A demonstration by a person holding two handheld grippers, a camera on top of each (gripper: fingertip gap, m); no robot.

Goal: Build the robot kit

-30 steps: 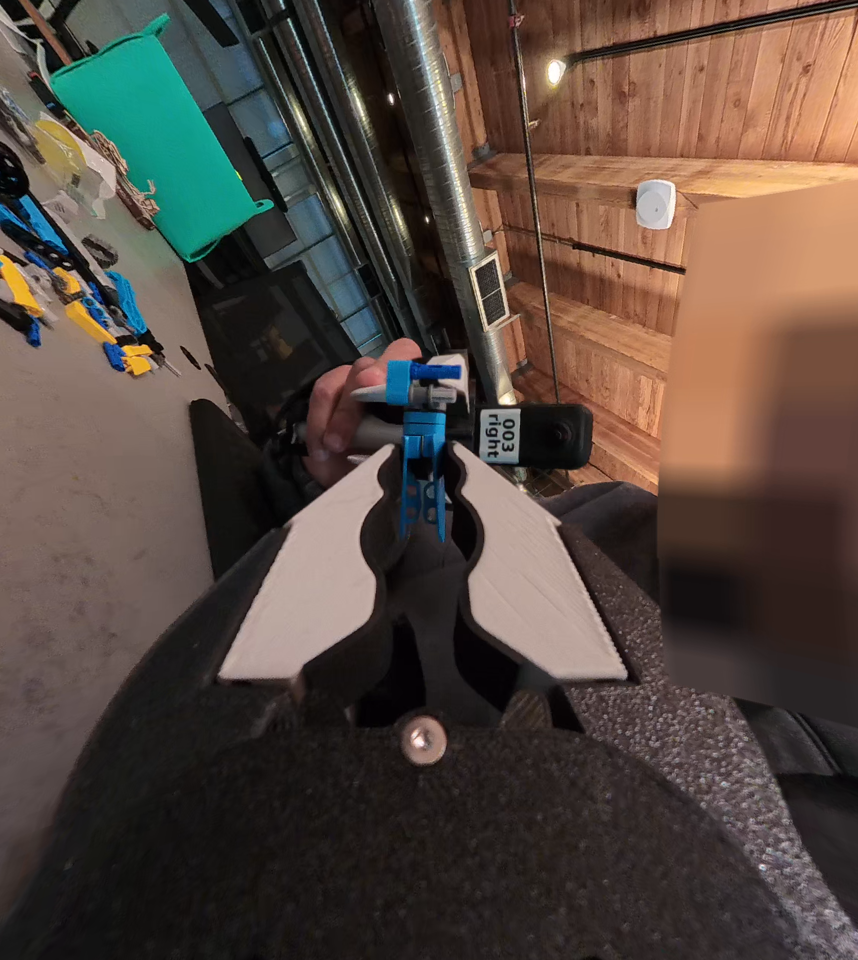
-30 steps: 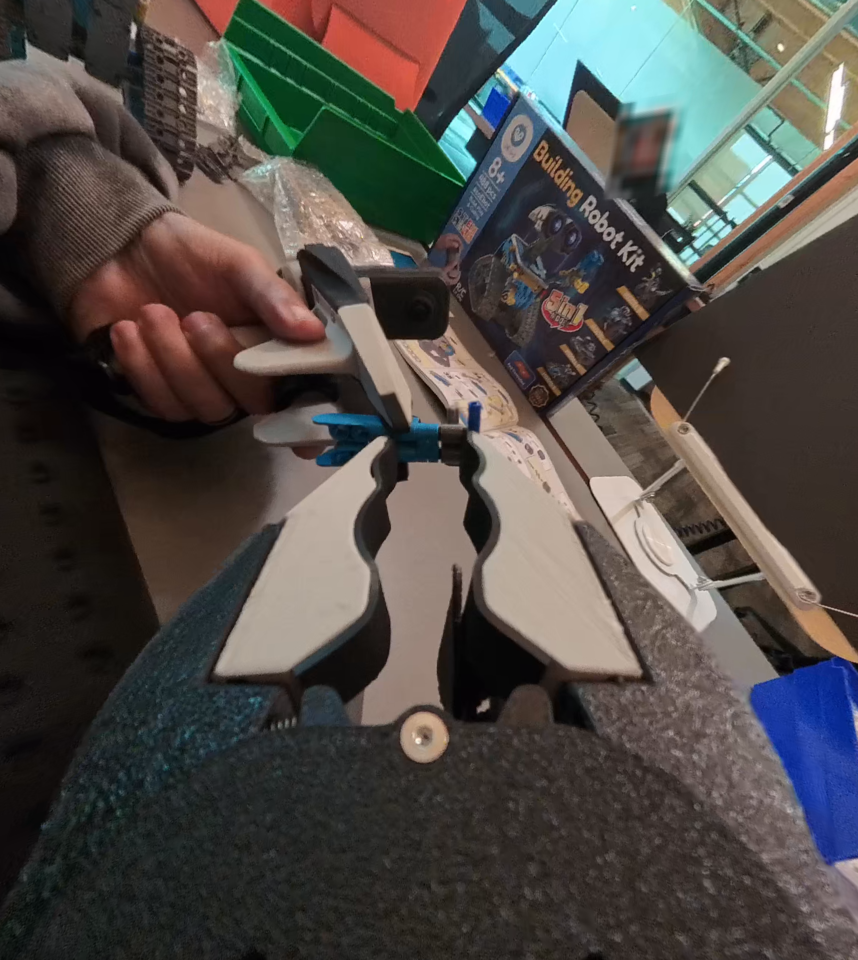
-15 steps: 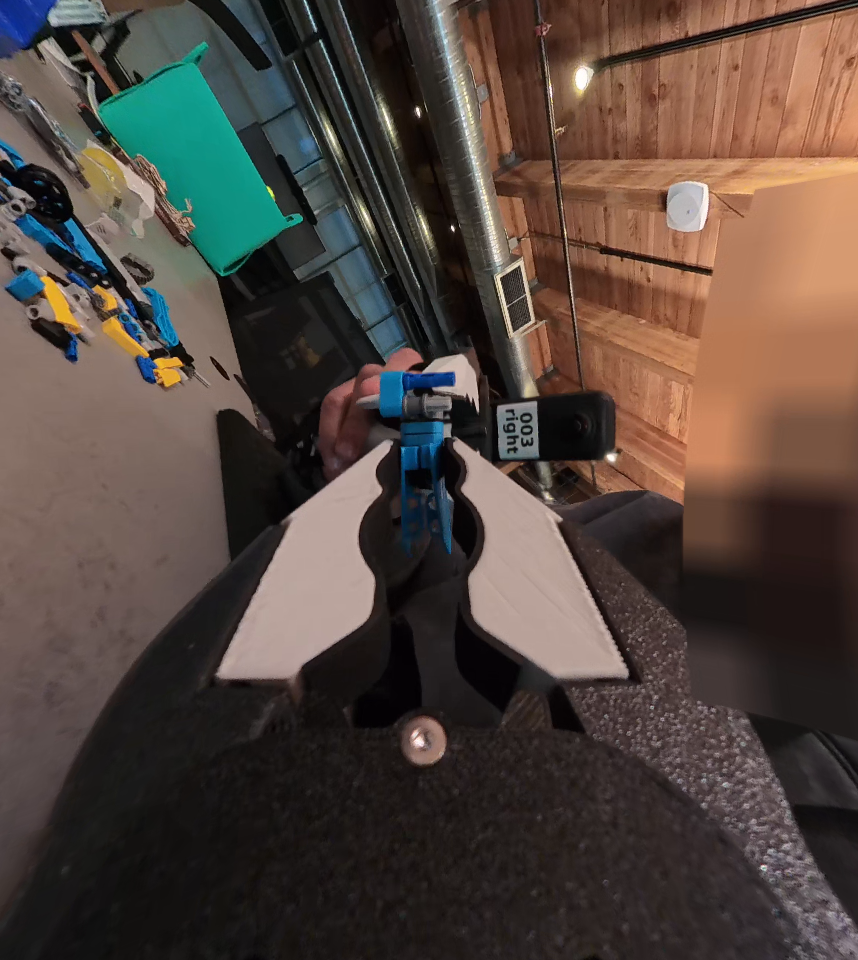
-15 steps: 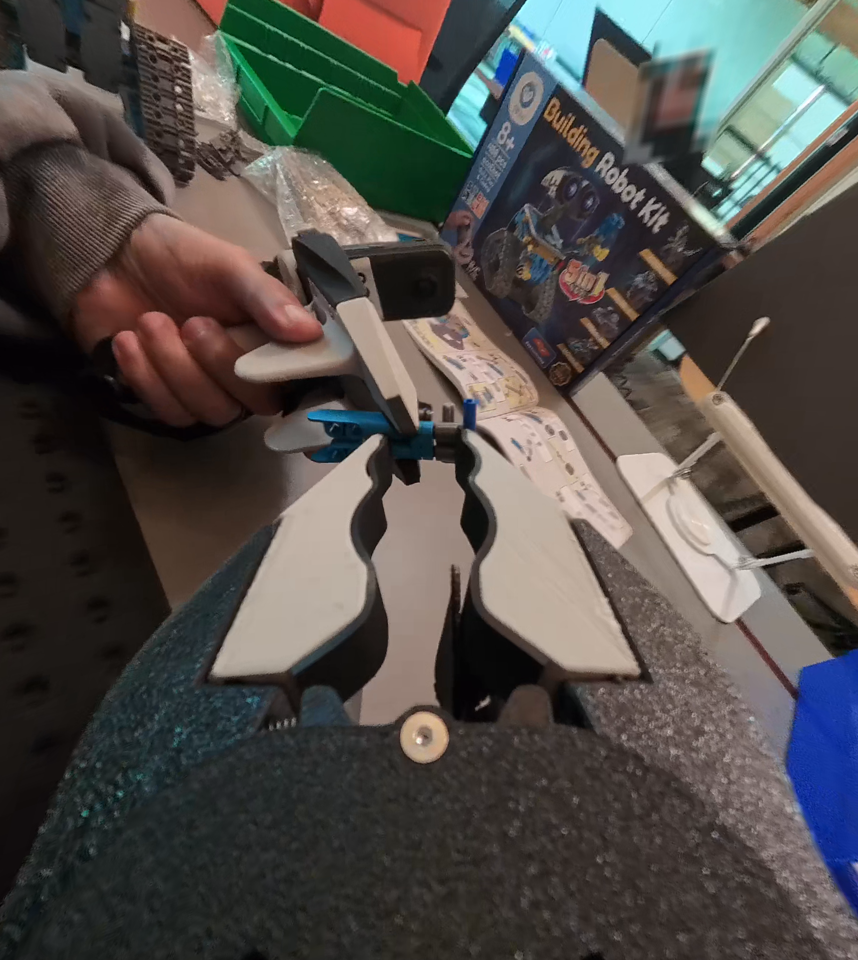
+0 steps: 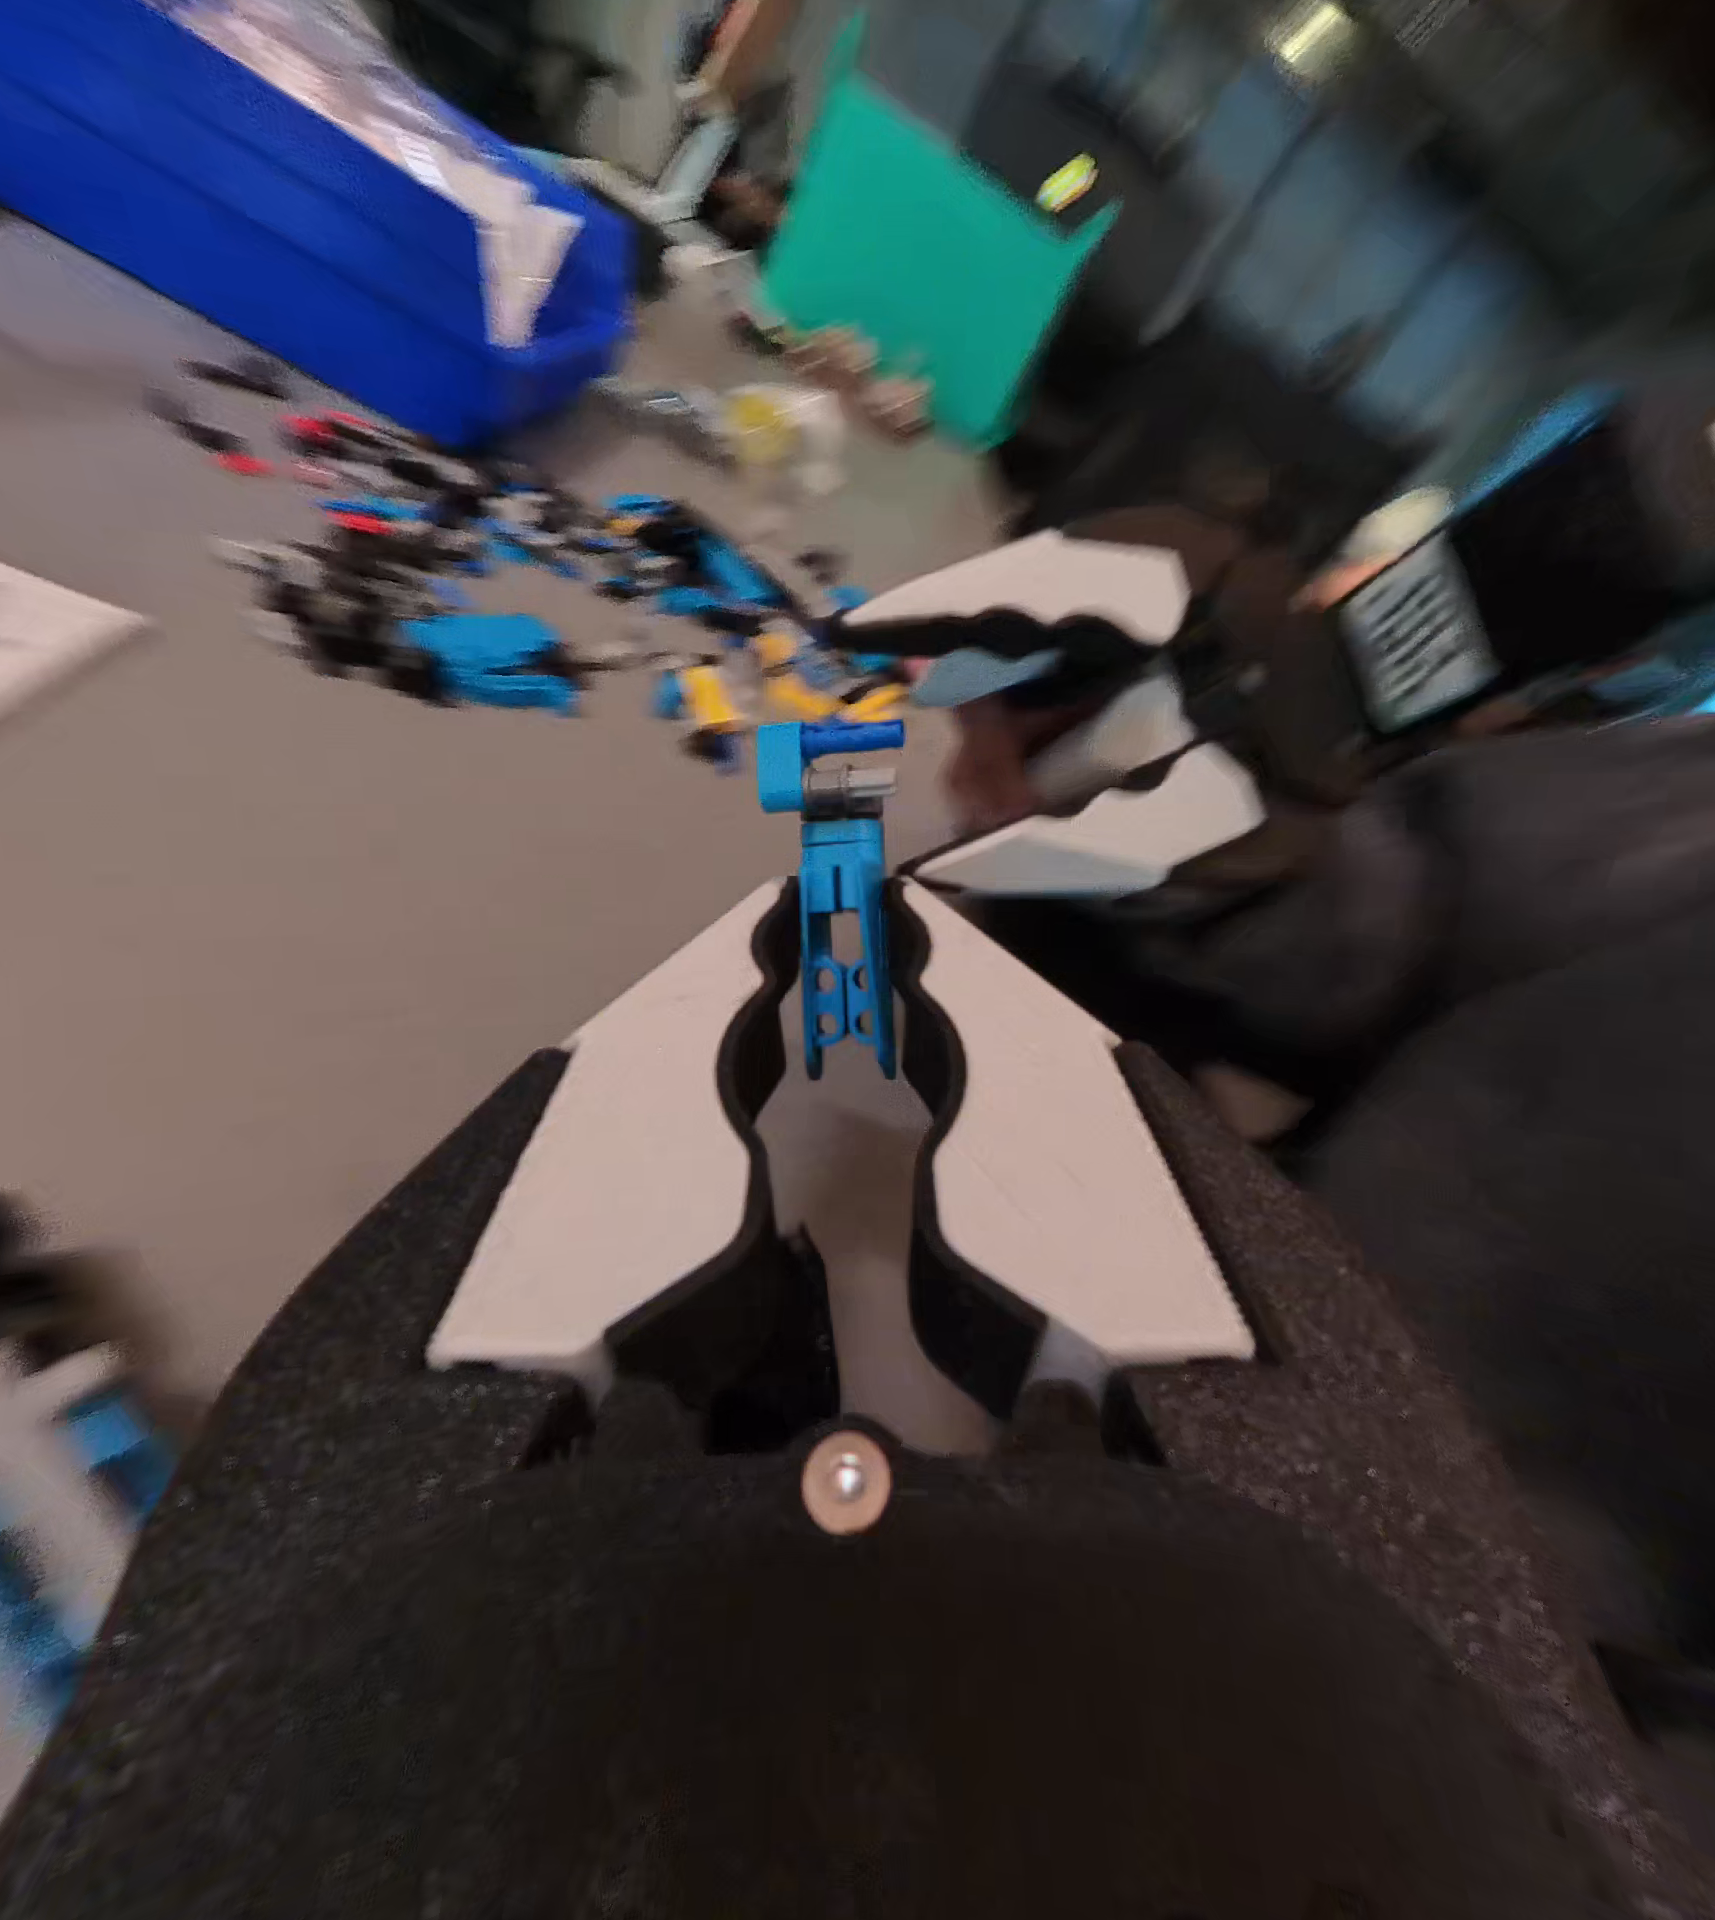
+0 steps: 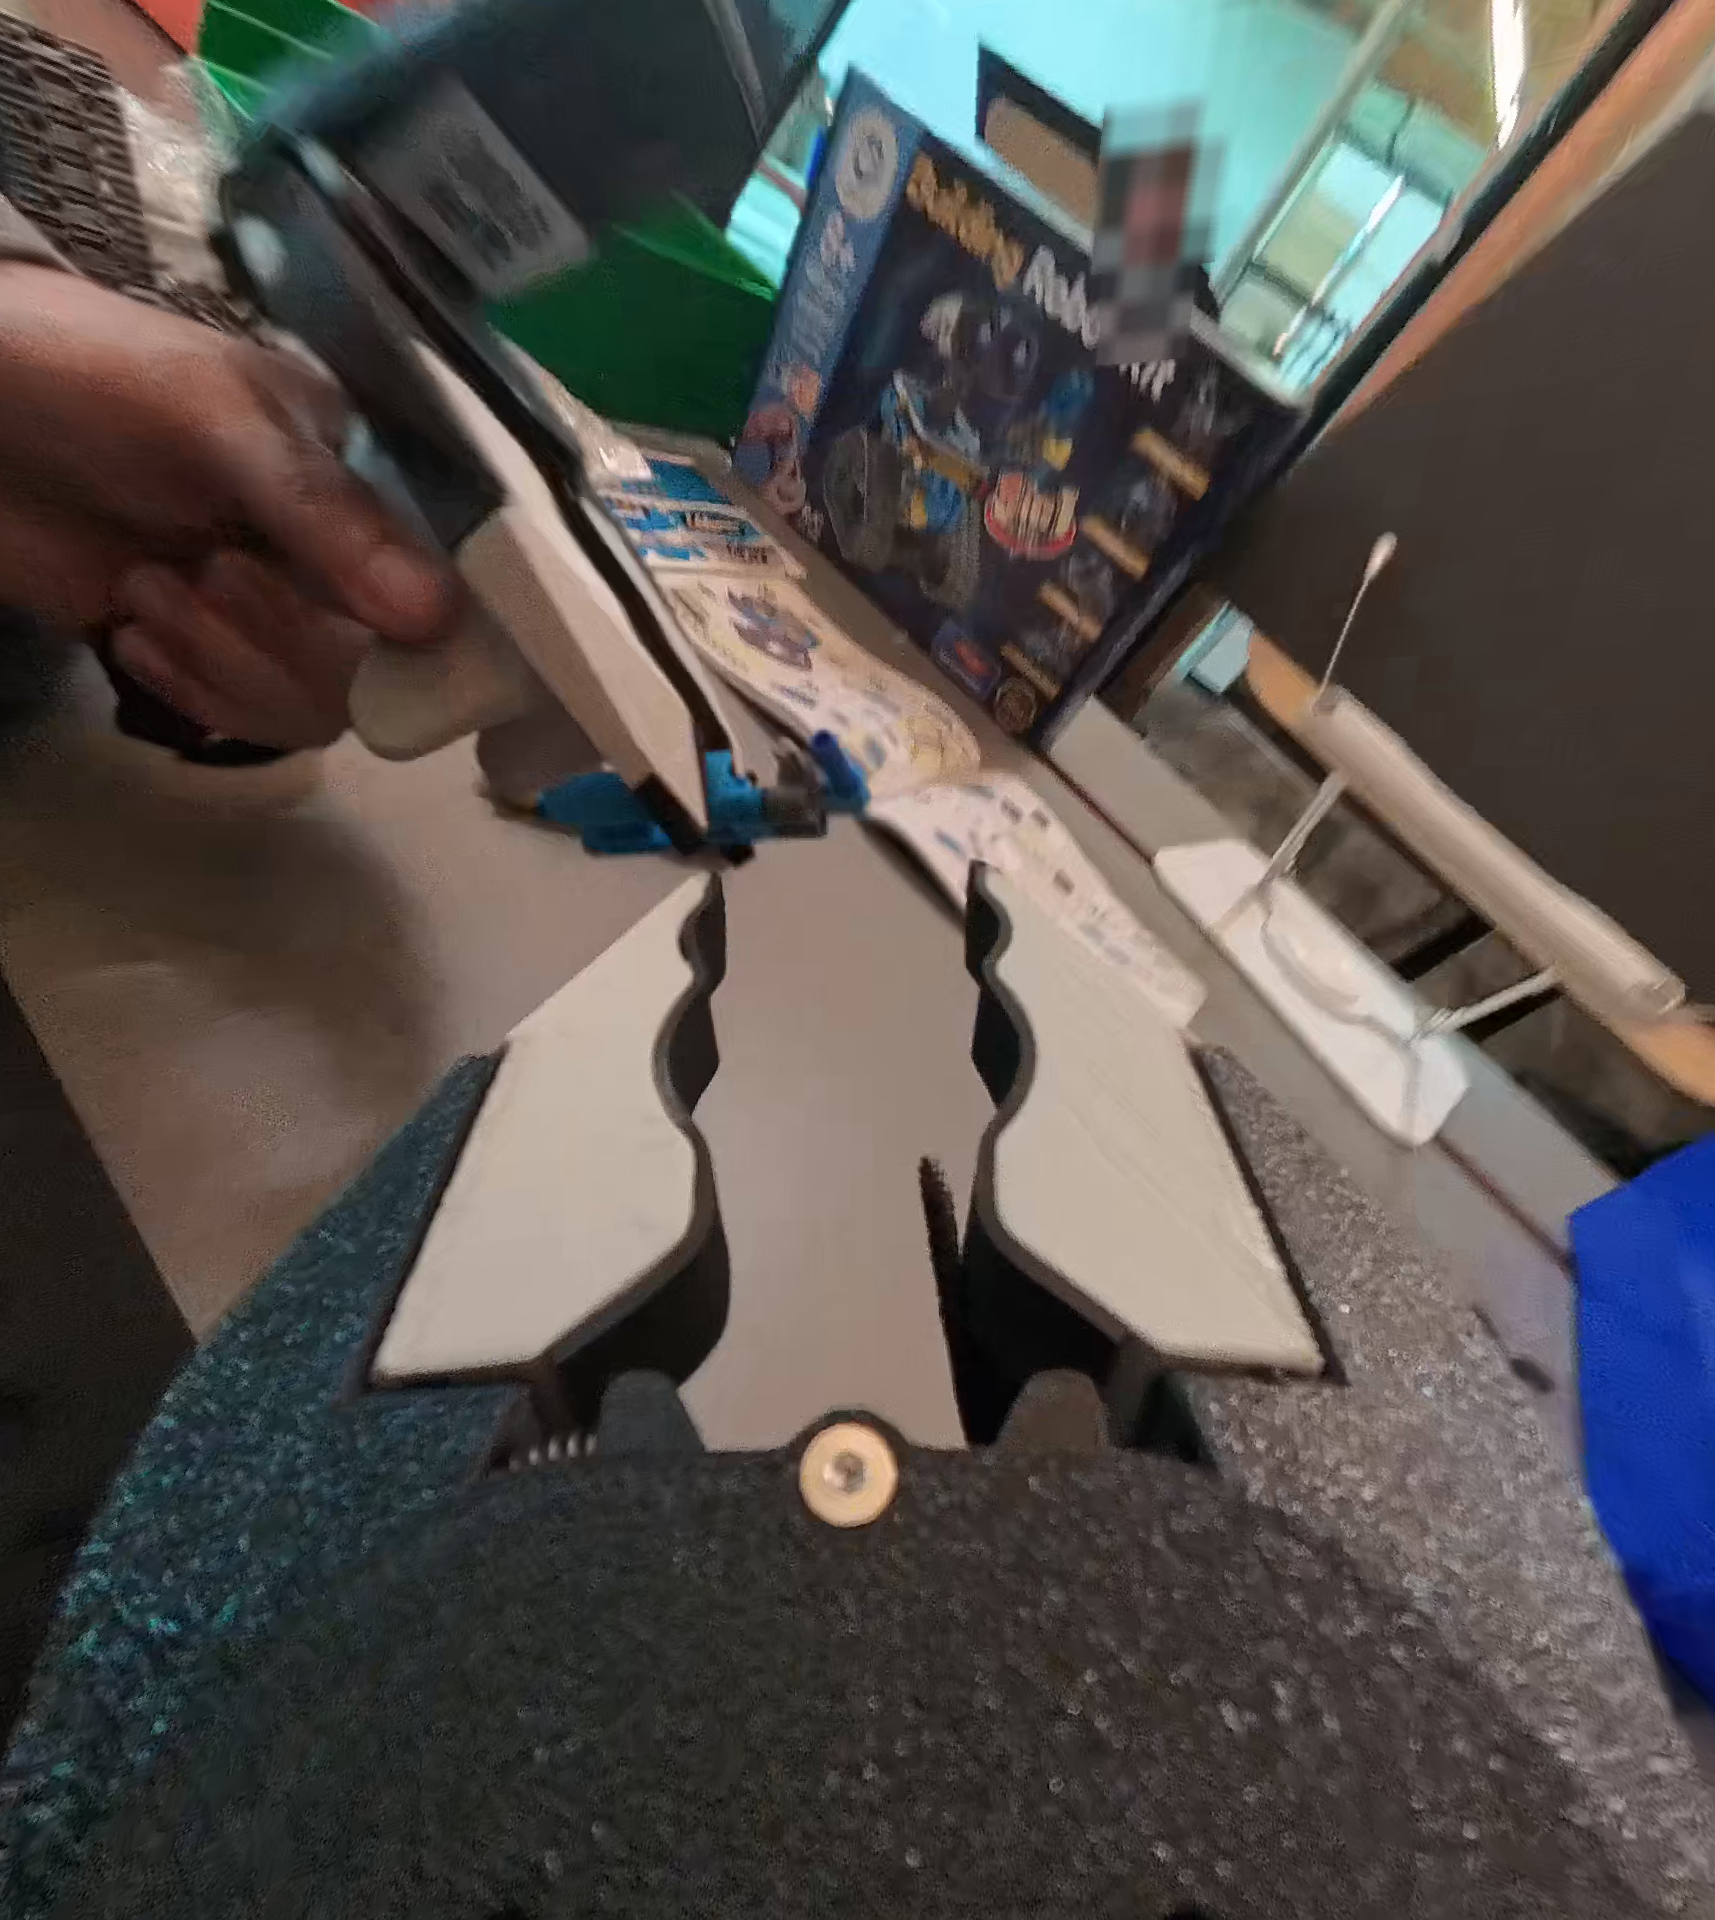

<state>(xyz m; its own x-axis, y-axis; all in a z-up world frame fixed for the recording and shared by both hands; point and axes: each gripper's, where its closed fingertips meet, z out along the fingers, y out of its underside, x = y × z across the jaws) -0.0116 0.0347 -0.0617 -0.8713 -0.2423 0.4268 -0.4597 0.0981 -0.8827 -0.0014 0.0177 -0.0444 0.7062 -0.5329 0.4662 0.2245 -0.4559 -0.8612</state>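
My left gripper [image 5: 837, 896] is shut on a blue plastic building piece [image 5: 845, 956] that sticks out past the fingertips. A blue connector with a grey pin [image 5: 825, 771] sits on its far end. In the right wrist view the left gripper [image 6: 614, 665], held by a hand [image 6: 157, 520], carries the same blue piece [image 6: 702, 808] just above the table. My right gripper [image 6: 845, 896] is open and empty, a short way back from that piece. It also shows blurred in the left wrist view [image 5: 1019, 717].
A pile of loose blue, yellow and black parts [image 5: 541, 613] lies on the grey table [image 5: 261, 935]. A blue bin [image 5: 261, 208] and a green bin [image 5: 915, 249] stand behind. A kit box [image 6: 988, 436], instruction sheets [image 6: 832, 675], a white stand [image 6: 1331, 997] and a blue bin [image 6: 1705, 1299] lie ahead and to the right.
My right gripper has opened, let go of the blue piece's end and drawn back. My left gripper has swung down from facing the ceiling to facing the table, still holding the piece.
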